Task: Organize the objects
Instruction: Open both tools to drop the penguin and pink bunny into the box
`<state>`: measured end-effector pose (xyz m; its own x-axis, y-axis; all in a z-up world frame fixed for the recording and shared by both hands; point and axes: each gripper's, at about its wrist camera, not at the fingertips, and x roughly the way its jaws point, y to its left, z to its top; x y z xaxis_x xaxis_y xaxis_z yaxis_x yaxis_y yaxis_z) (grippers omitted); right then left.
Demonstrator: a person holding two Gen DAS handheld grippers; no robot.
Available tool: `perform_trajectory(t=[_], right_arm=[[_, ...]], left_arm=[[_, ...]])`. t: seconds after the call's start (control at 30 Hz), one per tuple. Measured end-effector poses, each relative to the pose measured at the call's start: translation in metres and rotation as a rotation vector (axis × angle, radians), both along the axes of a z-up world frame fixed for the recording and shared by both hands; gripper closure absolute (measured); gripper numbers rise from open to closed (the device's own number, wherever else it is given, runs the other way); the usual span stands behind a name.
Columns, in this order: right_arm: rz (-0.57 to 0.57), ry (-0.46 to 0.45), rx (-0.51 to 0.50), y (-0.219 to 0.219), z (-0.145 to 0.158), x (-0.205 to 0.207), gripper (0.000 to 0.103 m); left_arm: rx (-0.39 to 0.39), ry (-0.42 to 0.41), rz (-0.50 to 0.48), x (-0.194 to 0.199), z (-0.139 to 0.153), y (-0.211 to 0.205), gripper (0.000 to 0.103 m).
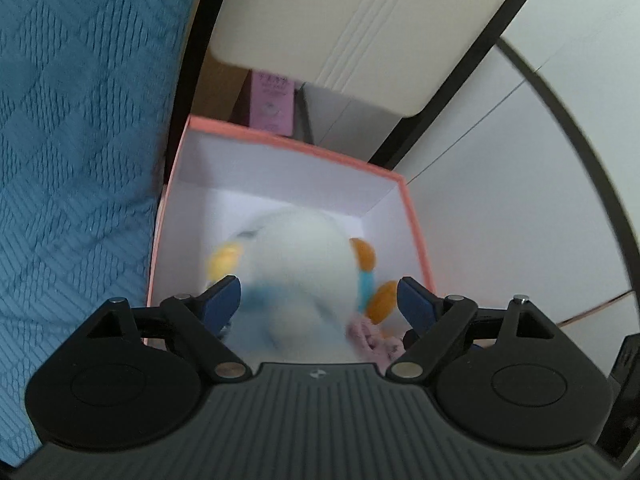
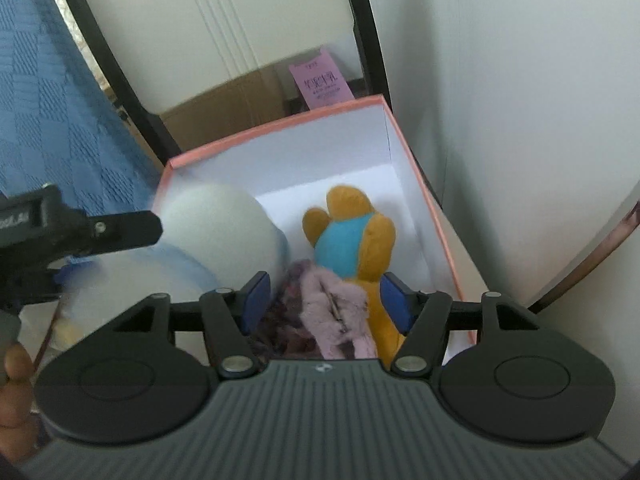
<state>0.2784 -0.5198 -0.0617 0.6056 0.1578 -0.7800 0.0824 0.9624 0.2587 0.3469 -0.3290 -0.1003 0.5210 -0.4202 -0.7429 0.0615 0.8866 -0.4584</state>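
A pink-rimmed box with white inside (image 1: 288,145) (image 2: 280,124) stands on the floor. My left gripper (image 1: 318,300) is over the box, its jaws wide around a white and pale-blue plush toy (image 1: 296,264) with orange feet; whether the pads press on it is unclear from blur. The same plush shows in the right wrist view (image 2: 216,228), with the left gripper's finger (image 2: 120,228) against it. My right gripper (image 2: 324,300) is shut on a pink-purple furry item (image 2: 328,312) together with an orange and teal plush (image 2: 356,236), low in the box.
A blue quilted bedspread (image 1: 72,140) (image 2: 44,120) hangs on the left. Behind the box are a cardboard box (image 2: 216,104), a pink carton (image 1: 272,100) (image 2: 320,80) and a cream panel in a black frame (image 1: 360,20). A white wall is at the right.
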Motion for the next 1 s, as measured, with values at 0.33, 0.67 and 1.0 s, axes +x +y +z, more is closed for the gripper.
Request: perform_trajectory(t=[0.33, 0.67, 1.0], right_arm=[[0.022, -0.168, 0.015, 0.012, 0.086, -0.03, 0.04], [0.038, -0.255, 0.027, 0.028, 0.134, -0.092, 0.04], [0.048, -0.237, 0.021, 0.042, 0.133, -0.15, 0.04]], left_arm=[[0.034, -0.15, -0.054, -0.04, 0.073, 0.022, 0.015], [0.045, -0.248, -0.063, -0.116, 0.126, 0.059, 0.015], [0.034, -0.248, -0.071, -0.17, 0.128, 0.074, 0.015]])
